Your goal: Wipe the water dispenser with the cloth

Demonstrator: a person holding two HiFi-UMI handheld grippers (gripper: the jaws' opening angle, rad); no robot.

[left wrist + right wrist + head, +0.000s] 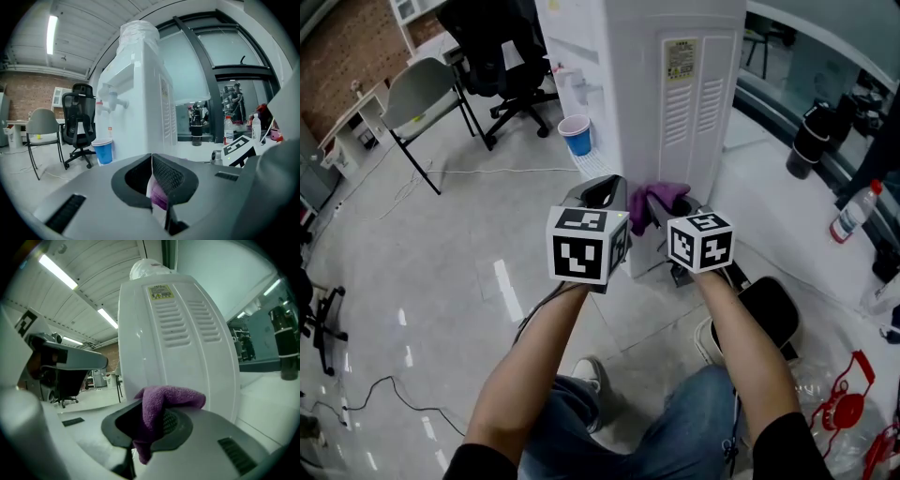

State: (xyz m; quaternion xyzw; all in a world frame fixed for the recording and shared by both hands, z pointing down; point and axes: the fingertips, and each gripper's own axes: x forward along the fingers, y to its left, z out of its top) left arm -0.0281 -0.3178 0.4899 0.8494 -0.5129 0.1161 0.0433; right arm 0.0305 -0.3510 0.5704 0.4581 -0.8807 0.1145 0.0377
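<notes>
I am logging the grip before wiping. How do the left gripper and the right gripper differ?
The left gripper shows only a sliver of cloth between its jaws; the right gripper has a thick fold bulging out. The left looks toward the water dispenser's taps, the right toward its vents. Both are shut on the cloth.

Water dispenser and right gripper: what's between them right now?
Only the purple cloth, clamped in the right gripper and bunched in front of the vented panel of the water dispenser; the right gripper view shows it.
</notes>
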